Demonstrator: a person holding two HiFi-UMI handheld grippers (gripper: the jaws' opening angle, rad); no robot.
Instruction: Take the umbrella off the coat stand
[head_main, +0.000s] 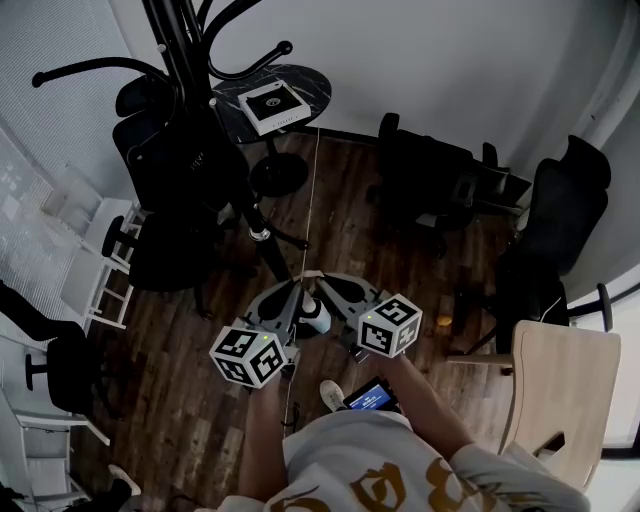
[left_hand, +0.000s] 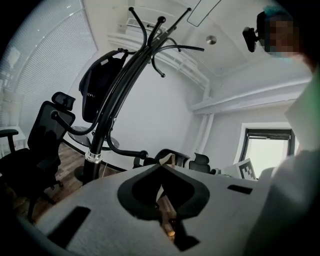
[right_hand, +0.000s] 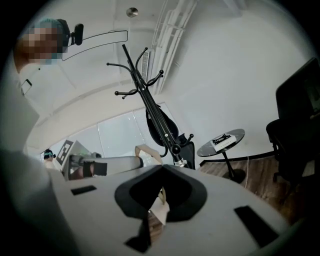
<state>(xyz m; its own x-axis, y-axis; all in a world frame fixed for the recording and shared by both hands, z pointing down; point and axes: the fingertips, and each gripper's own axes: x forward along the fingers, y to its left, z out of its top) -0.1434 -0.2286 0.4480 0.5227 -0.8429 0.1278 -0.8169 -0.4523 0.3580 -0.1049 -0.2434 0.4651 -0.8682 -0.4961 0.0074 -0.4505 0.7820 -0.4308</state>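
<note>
Reaching has not begun. The left hand-held gripper (left_hand: 162, 166) and the right hand-held gripper (right_hand: 161, 167) are both closed on nothing, low and near. The umbrella (left_hand: 99, 87) seems to be the dark bundle hanging on the coat stand (head_main: 180, 60), far left. Next, I think: lift one gripper, open it, grab. A black chair (head_main: 140, 100) crowds the stand. A small tabletop (head_main: 318, 88) with a white box (head_main: 272, 106) is farther off.

Dark wood floor (head_main: 380, 250); on it stand the coat stand (head_main: 178, 50), round table (head_main: 315, 80), office chairs (head_main: 420, 180).
</note>
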